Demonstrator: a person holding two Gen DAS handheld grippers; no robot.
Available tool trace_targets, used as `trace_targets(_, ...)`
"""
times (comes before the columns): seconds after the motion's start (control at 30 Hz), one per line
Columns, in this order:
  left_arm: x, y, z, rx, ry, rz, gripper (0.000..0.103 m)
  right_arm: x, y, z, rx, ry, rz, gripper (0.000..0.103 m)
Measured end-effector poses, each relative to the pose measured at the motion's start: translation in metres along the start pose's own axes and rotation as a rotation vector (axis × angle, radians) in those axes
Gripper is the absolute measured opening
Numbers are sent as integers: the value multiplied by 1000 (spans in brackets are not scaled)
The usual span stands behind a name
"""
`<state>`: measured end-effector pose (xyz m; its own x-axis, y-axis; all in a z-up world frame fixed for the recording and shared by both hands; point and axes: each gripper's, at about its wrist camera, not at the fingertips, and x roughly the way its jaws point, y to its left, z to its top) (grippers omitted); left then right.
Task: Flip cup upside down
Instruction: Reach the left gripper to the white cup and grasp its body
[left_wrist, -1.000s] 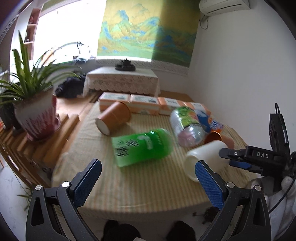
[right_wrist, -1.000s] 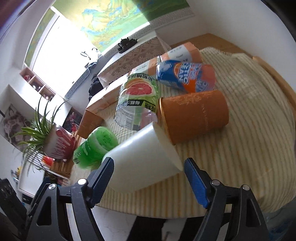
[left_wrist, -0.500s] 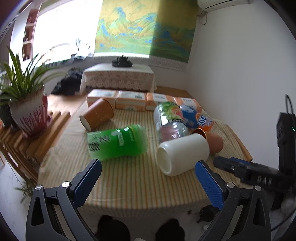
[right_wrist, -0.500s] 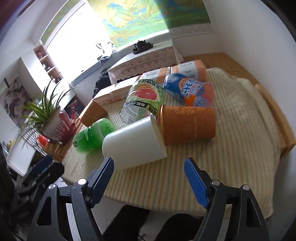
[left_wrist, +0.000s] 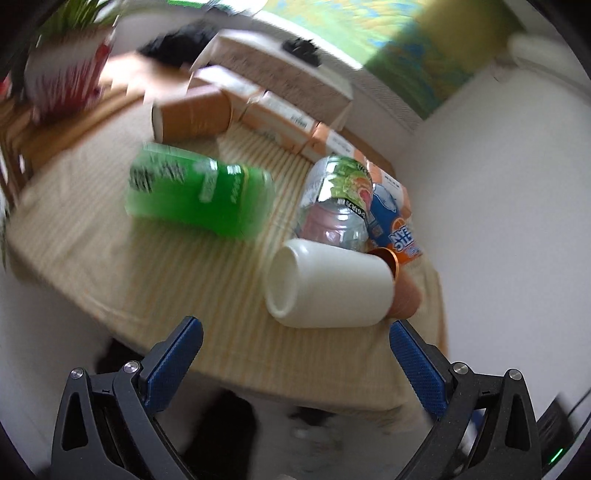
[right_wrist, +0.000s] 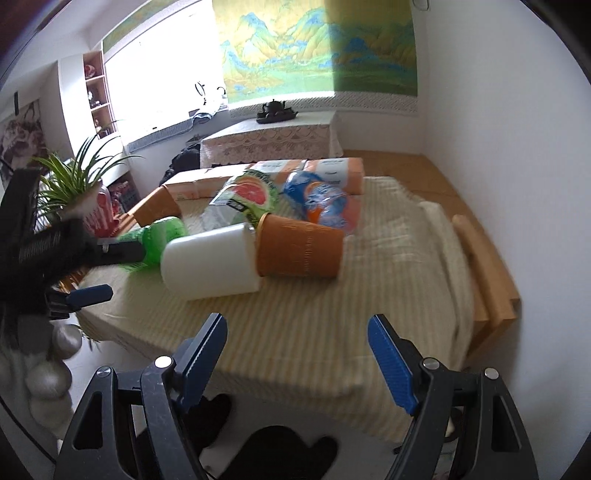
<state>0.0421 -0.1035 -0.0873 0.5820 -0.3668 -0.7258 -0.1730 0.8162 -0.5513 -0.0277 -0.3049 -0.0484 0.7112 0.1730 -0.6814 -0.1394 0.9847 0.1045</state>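
The white cup (left_wrist: 327, 286) lies on its side on the striped tablecloth (left_wrist: 155, 277), near the table's front edge. In my left wrist view its open mouth points toward 9 o'clock and its base toward 3 o'clock, touching the rim of an orange paper cup (left_wrist: 400, 291) that also lies on its side. In my right wrist view the same white cup (right_wrist: 210, 260) sits at about 11 o'clock from my right tongs (right_wrist: 297, 349), with the orange cup (right_wrist: 299, 251) just beside it at 3 o'clock.

My left tongs (left_wrist: 295, 363) are spread wide and grip nothing — the cup lies just beyond the blue pads (left_wrist: 413, 363), apart from them. My right tongs are likewise spread and bare, hovering over the cloth short of the cup.

A green bottle (left_wrist: 199, 194) lies at 10 o'clock from the white cup, a clear grapefruit-label bottle (left_wrist: 334, 201) at 12 o'clock, and a blue-and-orange soda bottle (left_wrist: 397, 225) beside that. A second orange cup (left_wrist: 190, 118) lies farther back — blurred — against a row of cartons (left_wrist: 277, 110).
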Motion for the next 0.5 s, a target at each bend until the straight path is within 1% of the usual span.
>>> trace_targets(0.07, 10, 1, 4, -113, 45, -28, 102, -4, -7, -2, 0, 3, 10, 75)
trace_targets(0.1, 13, 4, 4, -177, 51, -37, 102, -4, -8, -3, 0, 3, 11, 75)
trace_targets(0.17, 16, 10, 2, -341, 33, -46, 102, -7, -13, -4, -2, 3, 19, 75)
trace_targets(0.23, 18, 10, 0, -454, 0, -44, 102, -10, -16, -4, -2, 4, 31, 75)
trace_targets(0.33, 28, 5, 0, -541, -22, -35, 102, -13, -17, -4, -8, 3, 34, 75)
trace_targets(0.37, 33, 3, 1, -557, -34, -18, 102, -15, -19, -5, -12, 3, 33, 75)
trace_targets(0.4, 37, 2, 2, -569, -30, -4, 102, -15, -18, -5, -13, 4, 32, 75)
trace_targets(0.47, 47, 2, 0, -630, -5, -2, 102, -20, -22, -7, -12, 3, 26, 75)
trace_targets(0.5, 50, 1, 0, -642, -14, 12, 102, -22, -25, -8, -9, 1, 26, 75)
